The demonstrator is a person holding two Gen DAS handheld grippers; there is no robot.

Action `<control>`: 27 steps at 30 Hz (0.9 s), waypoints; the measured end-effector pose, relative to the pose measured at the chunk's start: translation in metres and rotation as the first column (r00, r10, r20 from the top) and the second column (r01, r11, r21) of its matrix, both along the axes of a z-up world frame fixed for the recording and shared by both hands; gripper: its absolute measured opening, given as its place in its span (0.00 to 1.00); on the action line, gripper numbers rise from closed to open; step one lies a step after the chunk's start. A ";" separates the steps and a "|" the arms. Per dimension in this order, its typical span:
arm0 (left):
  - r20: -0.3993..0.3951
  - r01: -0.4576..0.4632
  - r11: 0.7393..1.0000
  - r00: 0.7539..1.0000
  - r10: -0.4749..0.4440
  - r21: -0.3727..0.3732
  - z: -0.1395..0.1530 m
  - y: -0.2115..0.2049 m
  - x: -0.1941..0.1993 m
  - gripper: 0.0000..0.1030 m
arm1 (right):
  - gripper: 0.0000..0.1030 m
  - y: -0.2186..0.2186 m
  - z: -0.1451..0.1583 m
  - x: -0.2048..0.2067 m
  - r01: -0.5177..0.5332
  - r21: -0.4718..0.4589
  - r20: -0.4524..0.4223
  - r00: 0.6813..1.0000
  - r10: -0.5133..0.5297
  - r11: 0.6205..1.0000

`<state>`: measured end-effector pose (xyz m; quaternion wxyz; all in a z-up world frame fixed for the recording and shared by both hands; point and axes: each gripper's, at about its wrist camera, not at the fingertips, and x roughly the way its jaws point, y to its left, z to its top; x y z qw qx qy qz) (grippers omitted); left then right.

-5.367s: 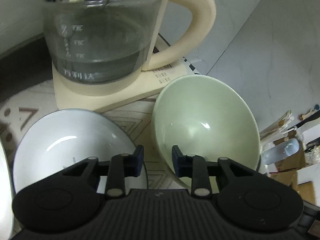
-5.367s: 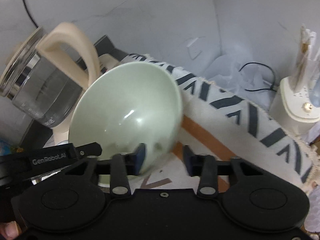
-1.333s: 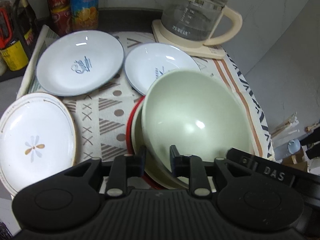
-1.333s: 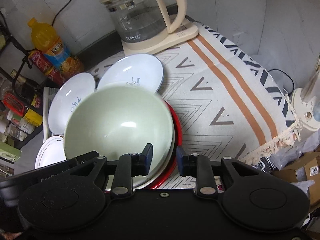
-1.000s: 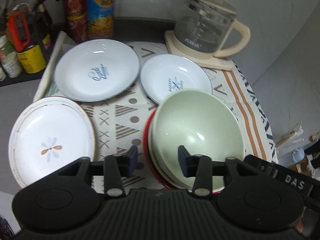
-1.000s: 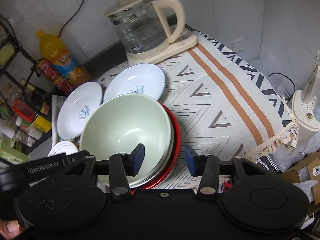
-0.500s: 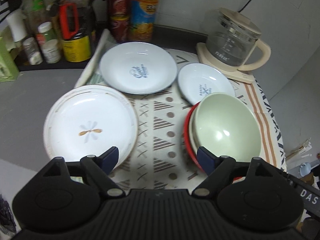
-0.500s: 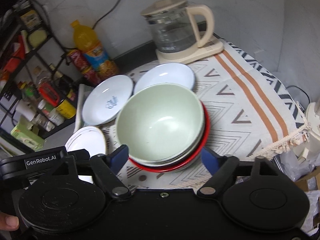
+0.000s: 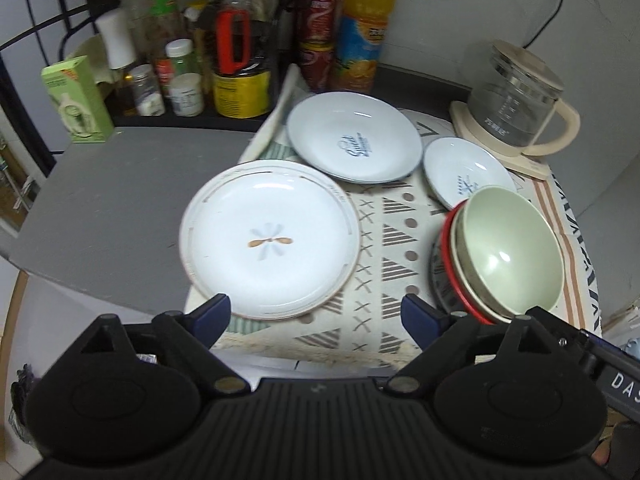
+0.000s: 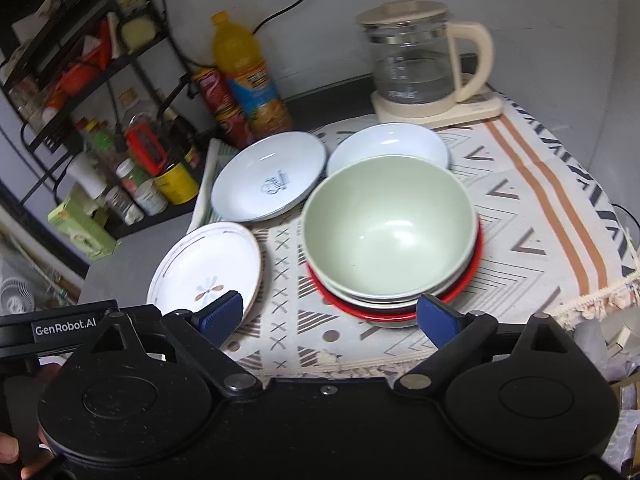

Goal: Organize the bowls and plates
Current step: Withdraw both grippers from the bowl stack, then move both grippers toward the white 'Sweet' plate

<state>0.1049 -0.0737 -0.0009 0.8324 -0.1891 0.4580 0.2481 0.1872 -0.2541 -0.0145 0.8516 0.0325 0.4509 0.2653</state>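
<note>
**Both grippers open and empty above the stacked bowls**

The left gripper (image 9: 316,318) was wide open and held nothing; its two blue fingertips (image 9: 212,316) stood far apart above the near edge of the cloth (image 9: 384,264). The right gripper (image 10: 330,318) was also wide open and empty, with its fingertips (image 10: 222,314) spread on both sides of the near rim of the bowl stack.

The green bowl (image 10: 390,226) sat upright as the top piece of a stack, nested in a pale bowl, and under these lay a red bowl (image 10: 400,312) whose rim showed around them. In the left view the same green bowl (image 9: 510,252) was at the right side of the cloth, and the red rim (image 9: 450,256) showed on its left.

Three plates lay flat and apart from the stack. The flower plate (image 9: 270,238) lay at the near left, half on the cloth and half on the grey counter (image 9: 108,208). Behind it lay the big blue-rimmed plate (image 9: 354,136) with writing in its middle. The small blue-rimmed plate (image 9: 466,172) lay just behind the stack, and the stack hid part of its near edge. In the right view it (image 10: 386,142) was between the stack and the kettle (image 10: 416,68).

The kettle stood on its cream base at the far corner. A juice bottle (image 10: 248,76), cans and jars stood at the back left by the wall.
</note>
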 end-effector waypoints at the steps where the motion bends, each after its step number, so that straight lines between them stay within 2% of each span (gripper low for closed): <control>1: -0.002 -0.010 1.000 1.000 0.010 0.005 0.001 0.002 -0.003 0.91 | 0.91 0.003 0.001 0.000 -0.009 0.004 -0.002 1.000 0.009 1.000; 5: -0.013 -0.021 1.000 1.000 0.021 0.020 0.004 0.008 -0.010 1.00 | 0.91 0.014 0.007 -0.002 -0.047 -0.010 0.021 0.999 0.047 0.999; 12: -0.004 -0.007 0.999 1.000 0.007 0.042 0.015 0.016 -0.013 1.00 | 1.00 0.030 0.011 -0.004 -0.092 -0.029 0.047 0.995 0.093 0.995; 19: 0.020 -0.025 0.999 1.000 0.025 0.033 0.018 0.029 -0.012 1.00 | 1.00 0.052 0.012 -0.003 -0.149 -0.053 0.054 0.987 0.152 0.987; 27: 0.018 -0.038 0.999 0.999 0.037 0.024 0.007 0.058 0.000 1.00 | 1.00 0.086 0.005 0.009 -0.183 -0.095 0.064 0.980 0.189 0.979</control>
